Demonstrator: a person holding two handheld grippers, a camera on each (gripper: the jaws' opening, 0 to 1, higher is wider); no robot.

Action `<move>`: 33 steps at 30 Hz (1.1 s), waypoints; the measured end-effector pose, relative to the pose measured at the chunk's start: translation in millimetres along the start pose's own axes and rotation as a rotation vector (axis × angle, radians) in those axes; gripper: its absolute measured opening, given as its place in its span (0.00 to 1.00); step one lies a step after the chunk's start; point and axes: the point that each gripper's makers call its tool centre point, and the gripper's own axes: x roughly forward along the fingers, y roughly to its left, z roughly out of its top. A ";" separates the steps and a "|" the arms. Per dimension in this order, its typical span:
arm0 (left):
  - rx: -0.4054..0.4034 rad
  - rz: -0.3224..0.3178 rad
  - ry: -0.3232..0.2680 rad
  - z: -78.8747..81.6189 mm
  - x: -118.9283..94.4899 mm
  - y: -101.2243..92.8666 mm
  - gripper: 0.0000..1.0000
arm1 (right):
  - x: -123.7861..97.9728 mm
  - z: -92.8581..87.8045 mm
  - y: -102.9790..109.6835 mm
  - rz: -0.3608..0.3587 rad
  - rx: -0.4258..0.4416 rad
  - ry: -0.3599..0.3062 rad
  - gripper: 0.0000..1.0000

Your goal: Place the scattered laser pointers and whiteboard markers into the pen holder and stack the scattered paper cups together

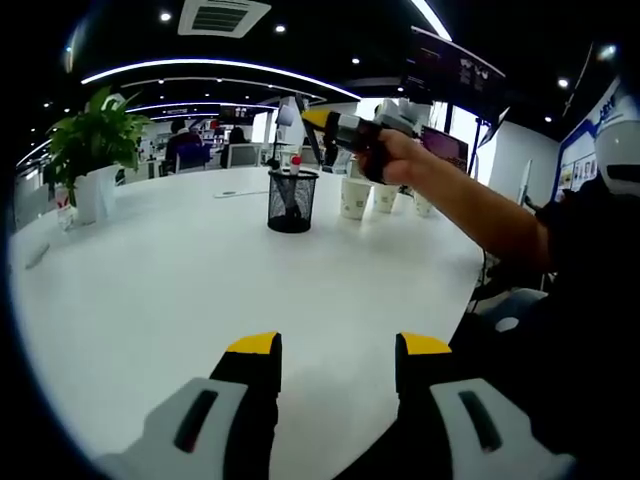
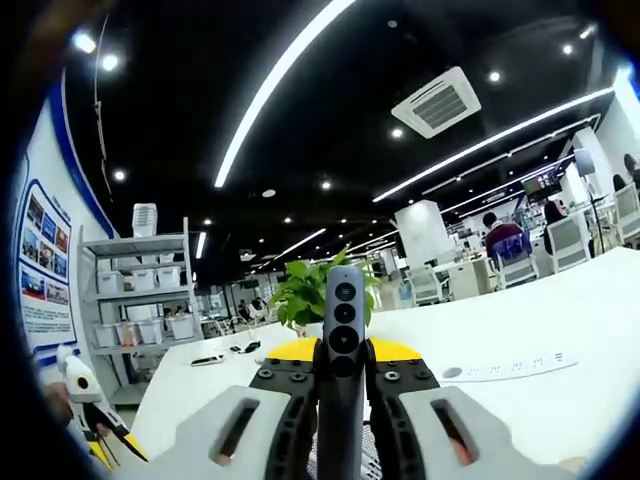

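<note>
- Laser pointer (image 2: 343,330): dark grey, slim, with three round buttons down its face; stands upright, clamped between the right gripper (image 2: 342,372) jaws.
- Pen holder (image 1: 292,201): black mesh cup, upright on the white desk (image 1: 160,290), a red-capped marker (image 1: 295,164) sticking out.
- Paper cups (image 1: 355,198): white, upright, grouped just right of the pen holder.

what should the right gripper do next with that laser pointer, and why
Probably lower it straight down and open. The right gripper is shut on the laser pointer, and the left gripper view shows it held just above the black mesh pen holder, not yet inside. The left gripper is open and idle.
</note>
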 end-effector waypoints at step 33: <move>-0.010 0.008 0.005 -2.6 -0.9 1.7 0.47 | 8.6 -25.7 9.3 0.030 -0.048 0.027 0.20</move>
